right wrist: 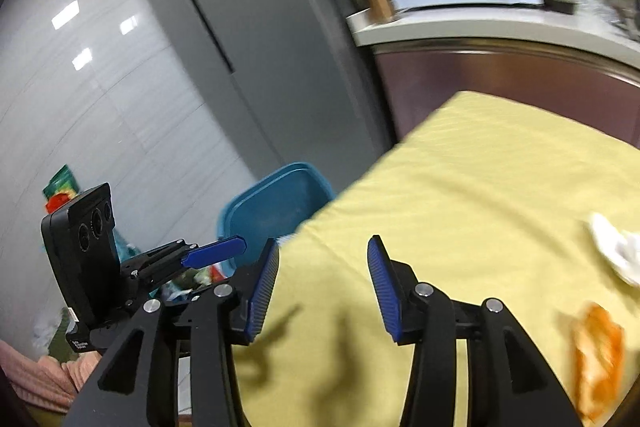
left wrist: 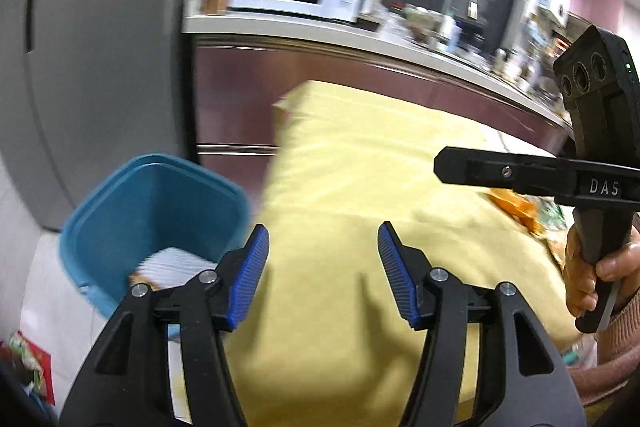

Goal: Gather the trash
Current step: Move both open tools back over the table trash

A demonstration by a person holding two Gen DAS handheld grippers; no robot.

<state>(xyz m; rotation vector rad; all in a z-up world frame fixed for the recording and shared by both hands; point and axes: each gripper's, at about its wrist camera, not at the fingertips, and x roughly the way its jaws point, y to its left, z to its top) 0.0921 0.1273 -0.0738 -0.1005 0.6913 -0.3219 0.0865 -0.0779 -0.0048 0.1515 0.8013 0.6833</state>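
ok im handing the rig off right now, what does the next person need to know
Left gripper: open, nothing between the pads.
Right gripper: open, also holding nothing.
Blue bin stands on the floor off the table's left corner, with white paper already in it.
Left on the yellow tablecloth: a crumpled white tissue and an orange wrapper, both toward the right side.
More packaging lies on the floor by the bin; whether it counts as trash to collect, I cannot tell.
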